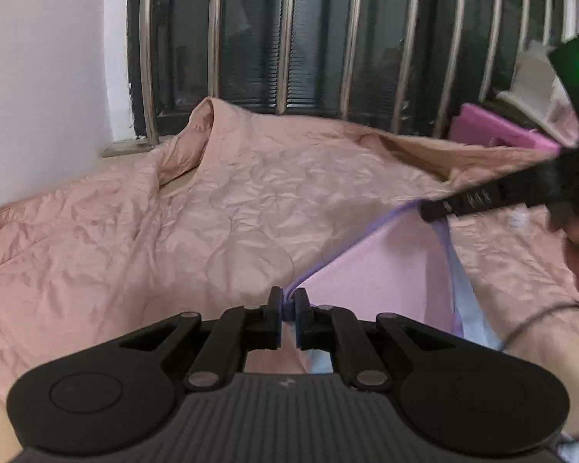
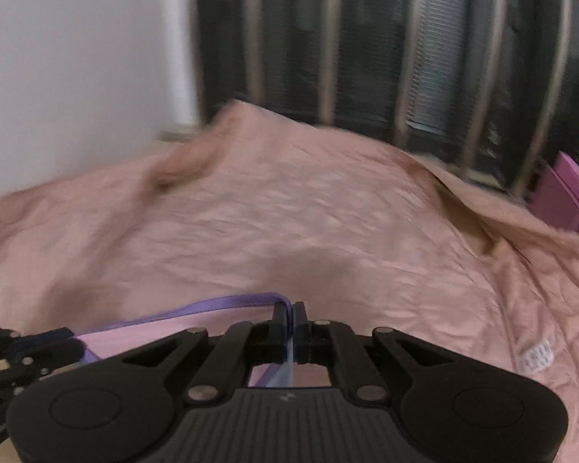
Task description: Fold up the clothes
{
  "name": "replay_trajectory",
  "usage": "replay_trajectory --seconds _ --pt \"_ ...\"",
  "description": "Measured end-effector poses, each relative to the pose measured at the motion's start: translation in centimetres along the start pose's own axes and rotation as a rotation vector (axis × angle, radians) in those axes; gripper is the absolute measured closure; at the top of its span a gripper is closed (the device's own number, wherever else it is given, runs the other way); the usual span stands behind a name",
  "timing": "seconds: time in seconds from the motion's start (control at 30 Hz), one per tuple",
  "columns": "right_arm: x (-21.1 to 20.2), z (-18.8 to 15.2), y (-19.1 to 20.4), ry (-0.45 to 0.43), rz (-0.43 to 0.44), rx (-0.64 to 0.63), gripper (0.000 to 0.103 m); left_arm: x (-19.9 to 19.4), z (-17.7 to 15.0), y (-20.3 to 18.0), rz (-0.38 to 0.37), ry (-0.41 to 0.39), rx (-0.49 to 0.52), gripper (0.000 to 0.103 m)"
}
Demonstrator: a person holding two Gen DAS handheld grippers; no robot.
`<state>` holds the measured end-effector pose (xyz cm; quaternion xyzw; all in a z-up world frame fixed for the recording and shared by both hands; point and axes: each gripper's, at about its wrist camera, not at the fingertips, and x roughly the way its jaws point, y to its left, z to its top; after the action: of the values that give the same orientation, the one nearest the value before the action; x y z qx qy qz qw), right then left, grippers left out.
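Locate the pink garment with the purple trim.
The pink garment hangs stretched between the left gripper and right gripper, above the pink quilt.

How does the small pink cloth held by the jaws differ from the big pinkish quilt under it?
The cloth is smooth and pale pink with a purple trim; the quilt is crinkled, duller salmon, with no trim in view. The cloth hangs stretched between the left gripper and right gripper, both clamped on its edge; the quilt lies spread below, bunched up by the window. The quilt is far larger. Both are pinkish fabric.
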<state>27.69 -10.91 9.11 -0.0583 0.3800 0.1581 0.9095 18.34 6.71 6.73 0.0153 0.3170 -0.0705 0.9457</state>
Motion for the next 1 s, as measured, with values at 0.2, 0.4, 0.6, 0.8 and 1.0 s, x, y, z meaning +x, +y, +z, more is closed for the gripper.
replay_trajectory --seconds 0.2,0.4,0.6,0.8,1.0 --pt "-1.4 -1.6 -1.1 -0.032 0.029 -0.001 0.073 -1.3 -0.4 0.0 0.064 0.003 -0.043 0.06" --pt "-12.6 -6.8 -0.2 -0.205 0.136 -0.075 0.042 -13.0 -4.4 -1.9 0.022 -0.145 -0.09 0.033" --pt "-19.9 -18.8 -1.4 -0.151 0.352 -0.096 0.042 -19.3 -12.2 -6.7 -0.149 -0.132 -0.092 0.028" --pt "-17.7 -23.9 -2.2 -0.066 0.353 -0.058 0.065 -17.7 -16.1 -11.4 -0.166 -0.004 0.002 0.04" --pt "-16.0 -25.9 -0.8 -0.054 0.335 -0.024 0.09 -16.7 -17.7 -12.3 -0.195 0.035 0.055 0.09"
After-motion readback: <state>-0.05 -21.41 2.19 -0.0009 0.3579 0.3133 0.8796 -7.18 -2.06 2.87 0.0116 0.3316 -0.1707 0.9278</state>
